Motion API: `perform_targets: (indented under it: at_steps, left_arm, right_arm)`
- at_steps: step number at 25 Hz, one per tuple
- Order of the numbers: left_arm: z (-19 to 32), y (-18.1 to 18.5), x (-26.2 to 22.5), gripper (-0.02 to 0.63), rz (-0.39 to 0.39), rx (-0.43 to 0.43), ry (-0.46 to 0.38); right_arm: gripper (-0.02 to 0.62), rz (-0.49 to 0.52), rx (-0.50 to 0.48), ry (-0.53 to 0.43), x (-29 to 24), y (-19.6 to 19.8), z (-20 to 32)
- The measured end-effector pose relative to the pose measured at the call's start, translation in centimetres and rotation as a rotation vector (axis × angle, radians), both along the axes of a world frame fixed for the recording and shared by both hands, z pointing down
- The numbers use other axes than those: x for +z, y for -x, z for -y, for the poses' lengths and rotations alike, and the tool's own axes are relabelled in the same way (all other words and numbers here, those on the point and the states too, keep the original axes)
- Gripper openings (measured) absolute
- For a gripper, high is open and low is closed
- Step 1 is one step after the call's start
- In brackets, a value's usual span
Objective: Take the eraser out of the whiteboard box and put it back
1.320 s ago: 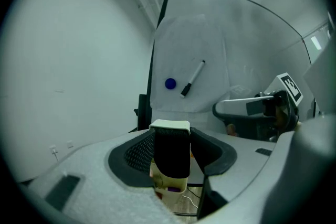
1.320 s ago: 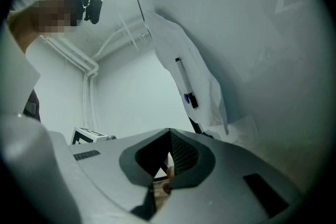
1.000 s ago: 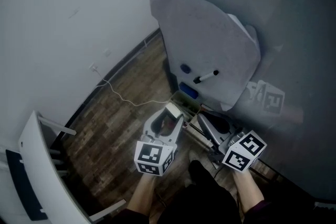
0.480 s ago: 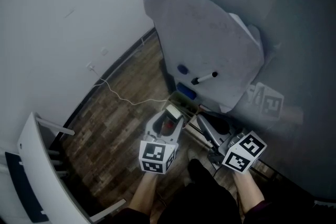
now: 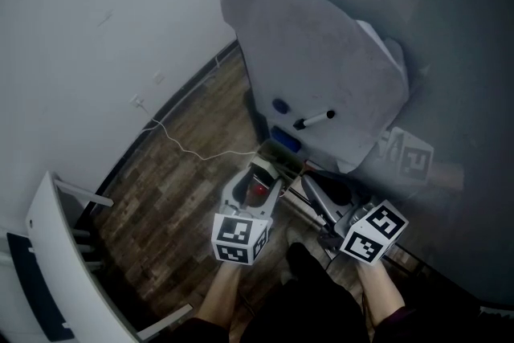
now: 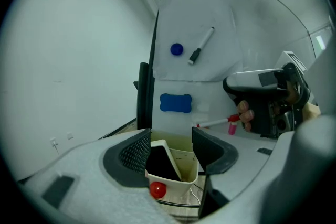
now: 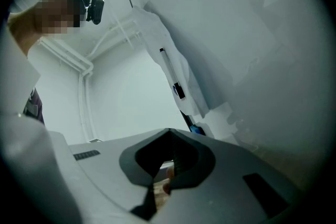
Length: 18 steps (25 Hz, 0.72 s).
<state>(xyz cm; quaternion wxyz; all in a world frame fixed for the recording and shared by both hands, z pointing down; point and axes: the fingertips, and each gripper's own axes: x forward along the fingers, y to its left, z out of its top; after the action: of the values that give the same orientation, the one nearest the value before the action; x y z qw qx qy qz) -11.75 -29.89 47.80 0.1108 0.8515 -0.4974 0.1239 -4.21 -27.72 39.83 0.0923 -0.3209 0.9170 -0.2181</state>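
Left gripper view showed the left gripper (image 6: 170,137) with its jaws wide, having just opened further. The white-backed, black-faced eraser (image 6: 160,162) stood loose between them. It leaned inside the cream plastic whiteboard box (image 6: 189,173) at the lower centre of the frame, and a round red knob (image 6: 158,189) sat on the box's front. Above, the white whiteboard (image 6: 194,13) carried a round blue magnet (image 6: 177,49) and a black marker (image 6: 201,45). In the right gripper view, the right gripper (image 7: 169,136) had its jaws closed, tips meeting.
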Motion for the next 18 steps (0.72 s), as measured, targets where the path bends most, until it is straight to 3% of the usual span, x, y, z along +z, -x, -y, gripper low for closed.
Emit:
perform_targets:
  at_steps: [9,18]
  left_arm:
    - [-0.4,0.4,-1.7,0.218,-0.102,-0.001,0.007]
    - [-1.9,0.4,-7.3,0.198,-0.184,0.010,-0.064]
  right_arm:
    - [0.003,0.007,-0.001,-0.006,-0.4,0.5,-0.1]
    - [0.003,0.034,-0.002,-0.051,-3.3,0.7,-1.1]
